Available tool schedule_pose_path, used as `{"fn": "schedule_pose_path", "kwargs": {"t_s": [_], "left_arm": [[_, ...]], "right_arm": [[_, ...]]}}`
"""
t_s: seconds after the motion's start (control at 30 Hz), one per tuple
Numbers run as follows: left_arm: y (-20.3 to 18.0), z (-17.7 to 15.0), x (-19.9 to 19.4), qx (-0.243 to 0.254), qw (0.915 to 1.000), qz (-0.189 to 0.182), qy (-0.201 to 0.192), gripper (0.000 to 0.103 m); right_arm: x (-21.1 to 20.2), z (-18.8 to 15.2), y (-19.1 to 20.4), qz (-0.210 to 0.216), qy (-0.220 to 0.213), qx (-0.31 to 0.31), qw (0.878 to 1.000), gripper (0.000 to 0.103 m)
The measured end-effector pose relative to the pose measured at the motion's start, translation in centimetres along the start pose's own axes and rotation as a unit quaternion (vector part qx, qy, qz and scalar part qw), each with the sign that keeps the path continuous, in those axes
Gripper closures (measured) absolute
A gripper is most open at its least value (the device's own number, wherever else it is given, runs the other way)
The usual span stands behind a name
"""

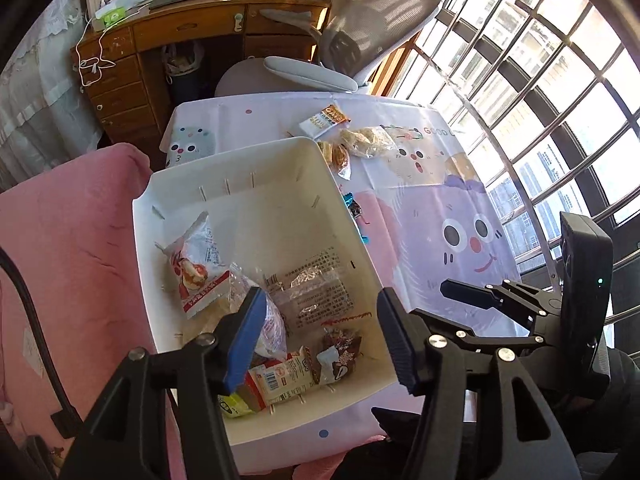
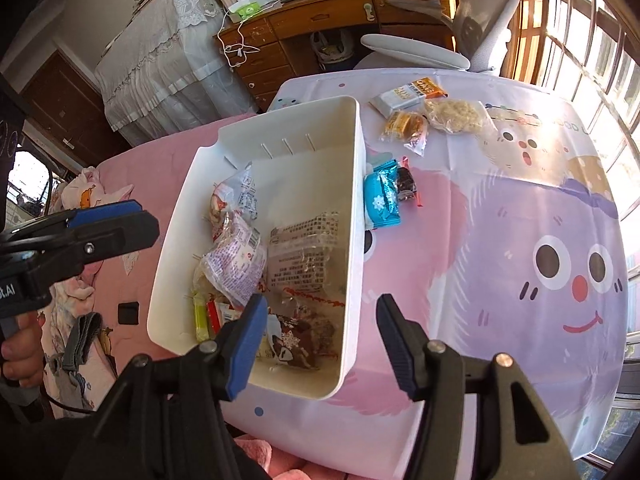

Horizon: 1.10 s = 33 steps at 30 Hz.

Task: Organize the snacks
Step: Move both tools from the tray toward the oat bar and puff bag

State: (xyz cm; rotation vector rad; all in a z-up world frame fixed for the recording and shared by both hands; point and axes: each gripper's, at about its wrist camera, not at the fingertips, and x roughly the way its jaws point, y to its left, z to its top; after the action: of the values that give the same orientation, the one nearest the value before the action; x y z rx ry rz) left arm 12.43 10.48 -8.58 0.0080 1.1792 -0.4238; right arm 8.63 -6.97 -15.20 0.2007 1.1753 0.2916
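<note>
A white plastic bin [image 1: 360, 252] [image 2: 352, 184] sits at the table's left edge and holds several wrapped snacks, among them a red-and-white packet [image 1: 196, 268] and a brown chocolate packet [image 2: 304, 340]. On the cartoon tablecloth [image 2: 520, 220] lie a blue packet [image 2: 380, 200], a dark candy [image 2: 406, 184], a cookie bag [image 2: 404, 126], a rice cracker bag [image 2: 456, 116] and an orange-white bar [image 2: 408, 94]. My left gripper [image 1: 320, 328] hovers open and empty over the bin's near end. My right gripper [image 2: 320, 332] is open and empty above the bin's near right corner.
A pink bed cover [image 1: 68, 240] lies left of the table. A grey office chair [image 1: 360, 36] and a wooden desk [image 1: 160, 36] stand behind it. Barred windows [image 1: 540, 100] run along the right. The left gripper also shows at the left of the right wrist view [image 2: 104, 216].
</note>
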Motion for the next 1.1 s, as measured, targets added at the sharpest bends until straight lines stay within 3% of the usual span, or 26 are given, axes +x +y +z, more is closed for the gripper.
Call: {"fn": "schedule_pose_path", "kwargs": {"t_s": [0.13,0.33,0.57,0.87,1.1], "left_arm": [[-1.7,3.2,0.4,0.035,0.9993,-0.002,0.012,0.033],[-3.6,8.5,1.9,0.054,0.9979,-0.019,0.031,0.03],[-4.8,14.7,4.8,0.082,0.9951,-0.009,0.055,0.028],[-5.2,22.3,11.8,0.115,0.9878,0.033,0.099,0.028],[-4.7,26.2,19.1,0.113,0.9844,0.039,0.129,0.028]], "right_arm": [[-0.4,1.3,-2.4,-0.007,-0.013,0.02,1.0,0.039],[-0.8,4.4,-6.1,-0.031,-0.033,0.034,0.998,0.033],[-0.8,8.6,-9.6,-0.056,-0.07,0.029,0.996,0.024],[2.1,13.8,-12.8,-0.082,-0.125,0.013,0.989,0.018],[6.3,16.3,-14.0,-0.091,-0.153,-0.008,0.984,0.014]]}}
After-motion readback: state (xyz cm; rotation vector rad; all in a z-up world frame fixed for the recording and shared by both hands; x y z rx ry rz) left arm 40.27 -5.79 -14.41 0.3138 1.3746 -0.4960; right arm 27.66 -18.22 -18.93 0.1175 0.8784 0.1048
